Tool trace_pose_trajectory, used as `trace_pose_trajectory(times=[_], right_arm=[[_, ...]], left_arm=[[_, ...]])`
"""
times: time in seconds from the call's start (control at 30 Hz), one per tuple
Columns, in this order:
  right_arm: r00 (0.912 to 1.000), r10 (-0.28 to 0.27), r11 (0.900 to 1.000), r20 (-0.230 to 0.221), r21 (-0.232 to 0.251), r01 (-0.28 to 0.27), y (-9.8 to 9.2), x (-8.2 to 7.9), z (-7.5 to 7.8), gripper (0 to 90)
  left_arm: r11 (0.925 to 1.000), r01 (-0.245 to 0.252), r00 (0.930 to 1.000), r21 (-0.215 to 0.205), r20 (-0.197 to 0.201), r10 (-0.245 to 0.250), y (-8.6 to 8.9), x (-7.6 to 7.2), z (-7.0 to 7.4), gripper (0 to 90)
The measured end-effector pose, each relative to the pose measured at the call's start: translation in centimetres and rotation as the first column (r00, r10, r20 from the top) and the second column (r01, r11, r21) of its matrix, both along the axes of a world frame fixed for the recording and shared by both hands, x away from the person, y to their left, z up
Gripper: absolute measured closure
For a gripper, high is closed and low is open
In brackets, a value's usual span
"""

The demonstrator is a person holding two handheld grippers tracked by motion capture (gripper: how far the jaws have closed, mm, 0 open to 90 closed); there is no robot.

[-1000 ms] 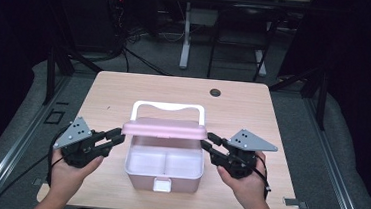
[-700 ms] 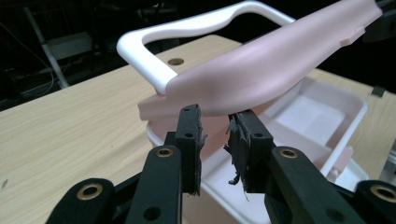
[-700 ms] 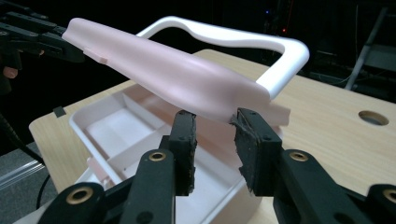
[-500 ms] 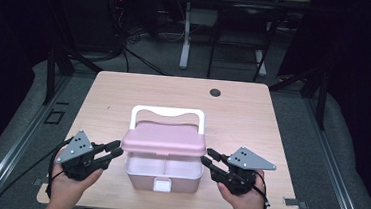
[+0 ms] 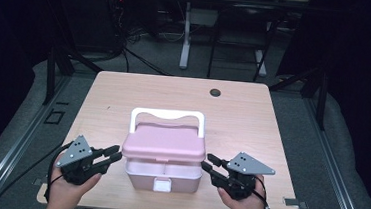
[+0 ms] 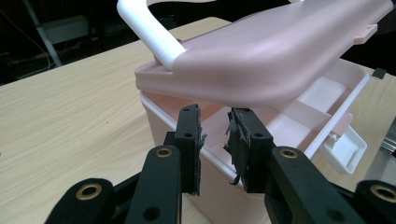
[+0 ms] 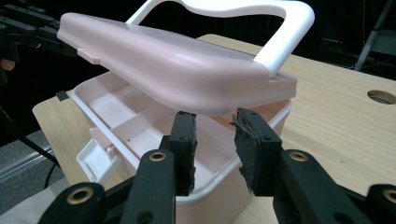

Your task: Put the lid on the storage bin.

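Note:
A pink plastic box (image 5: 143, 174) with divided compartments stands near the table's front edge. Its pink lid (image 5: 164, 142) hangs partly raised over it, white handle (image 5: 167, 115) at the back, and a white latch (image 5: 161, 184) hangs at the front. My left gripper (image 5: 114, 155) sits at the box's left side, its jaws (image 6: 215, 126) apart just under the lid's (image 6: 261, 51) edge with nothing pinched. My right gripper (image 5: 208, 162) mirrors it on the right side, jaws (image 7: 215, 128) apart beneath the lid (image 7: 177, 65). Whether the lid rests on the fingertips I cannot tell.
The wooden table (image 5: 242, 119) has a round cable hole (image 5: 215, 92) at the back right. Dark floor, cables and stand legs lie beyond the far edge. Bare tabletop stretches behind and beside the box.
The lid has come down from nearly upright to a low tilt over the box. Both grippers have sunk with it and drawn slightly toward the front edge.

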State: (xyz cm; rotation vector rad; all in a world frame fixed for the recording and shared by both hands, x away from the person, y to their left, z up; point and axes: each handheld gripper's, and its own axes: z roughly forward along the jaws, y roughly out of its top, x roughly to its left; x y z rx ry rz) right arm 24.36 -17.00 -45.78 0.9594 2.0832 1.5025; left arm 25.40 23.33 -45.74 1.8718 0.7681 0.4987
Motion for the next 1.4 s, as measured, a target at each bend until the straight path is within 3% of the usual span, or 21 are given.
trace_pose_trajectory(times=[0.67,1.07,1.27,1.4], right_arm=[[0.9998,0.003,1.0,-0.017,-0.013,-0.003,-0.3,-0.5,-0.6,67.0],[0.9981,0.011,1.0,-0.06,-0.027,-0.012,-0.6,-0.6,-1.2,64.1],[0.9966,-0.003,0.999,-0.082,-0.032,0.001,-1.1,-0.7,-1.4,58.5],[0.9968,-0.02,1.0,-0.078,0.005,0.02,-1.7,-0.6,-1.3,54.4]], left_arm=[[0.9999,0.012,0.9994,-0.006,-0.032,-0.012,0.3,-0.6,-0.4,72.8],[0.9999,0.004,0.9979,-0.016,-0.065,-0.005,0.8,-0.7,-1.2,70.9],[0.9997,-0.006,0.9975,-0.024,-0.07,0.005,1.0,-0.6,-1.3,64.7],[0.9996,-0.006,0.9969,-0.028,-0.079,0.004,0.9,-0.4,-1.4,60.7]])
